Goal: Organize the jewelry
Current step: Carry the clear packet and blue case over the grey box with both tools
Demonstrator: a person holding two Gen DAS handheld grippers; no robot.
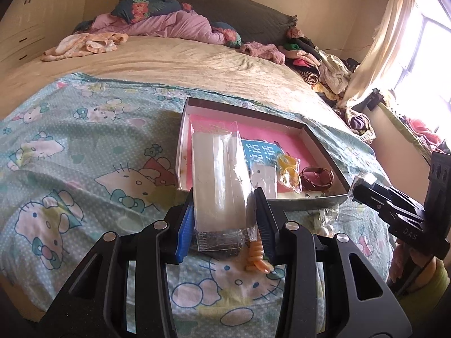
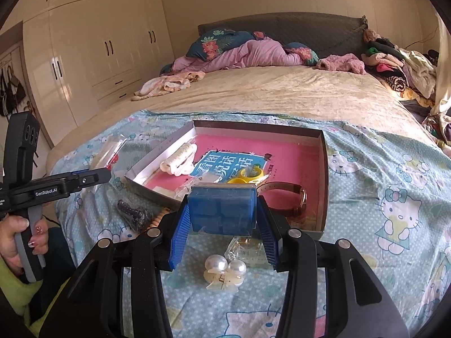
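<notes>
My left gripper [image 1: 225, 197] is shut on a clear plastic packet [image 1: 217, 166] with a white card inside, held above the near edge of the shallow cardboard tray [image 1: 318, 138]. The right wrist view shows that packet [image 2: 108, 152] held left of the tray [image 2: 325, 186]. My right gripper [image 2: 222, 205] is shut on a small blue plastic box [image 2: 224, 211] just in front of the tray. Inside the tray lie yellow rings [image 2: 249, 174], a brown-strapped watch [image 2: 293, 197], a white hair clip [image 2: 179, 162] and small clear packets [image 2: 197, 183] on a pink book.
On the Hello Kitty sheet [image 2: 380, 174] in front of the tray lie a pearl clip [image 2: 224, 274], a clear packet [image 2: 248, 249], a black beaded piece [image 2: 132, 214] and an orange clip [image 1: 256, 256]. Clothes are heaped [image 2: 400, 67] at the bed's far right. A wardrobe [image 2: 93, 50] stands left.
</notes>
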